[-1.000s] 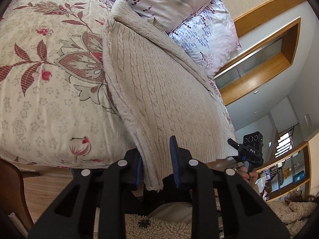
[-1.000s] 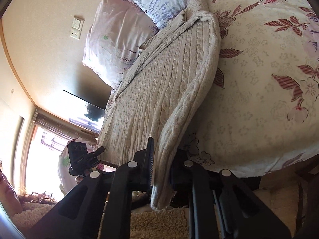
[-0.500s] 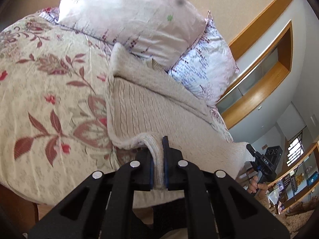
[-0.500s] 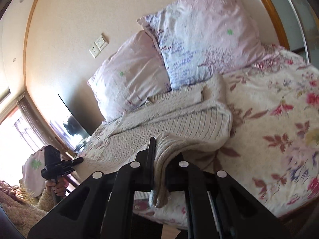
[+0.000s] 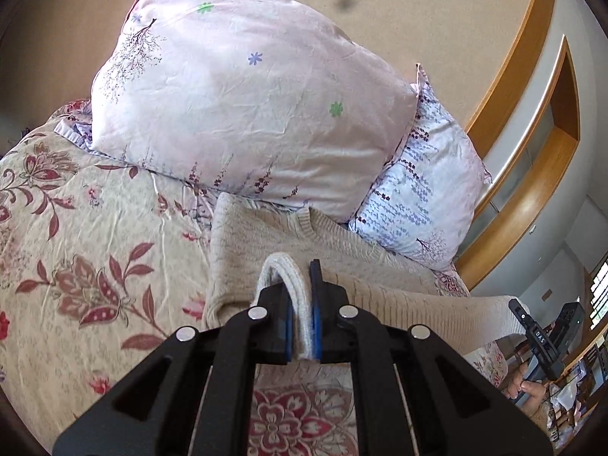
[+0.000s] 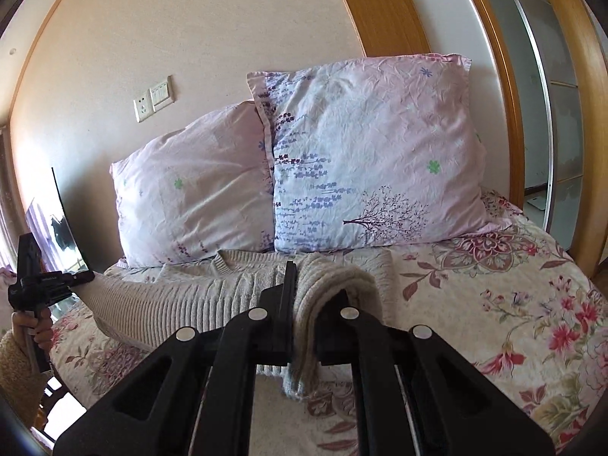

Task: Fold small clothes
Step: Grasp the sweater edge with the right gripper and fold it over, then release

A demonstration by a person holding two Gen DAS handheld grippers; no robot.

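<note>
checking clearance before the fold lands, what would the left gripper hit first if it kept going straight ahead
Probably the sweater's own collar end on the bed, then the pink pillow behind it. The left gripper is shut on the hem; depth is unclear.

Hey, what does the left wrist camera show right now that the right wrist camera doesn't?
Only the left wrist view shows the right gripper from outside, at its right edge. Only the right wrist view shows the left gripper from outside, beside a dark screen. Both show the beige knit sweater on the floral bedspread, two pillows, wall switches, and each camera's own gripper shut on a sweater fold.
</note>
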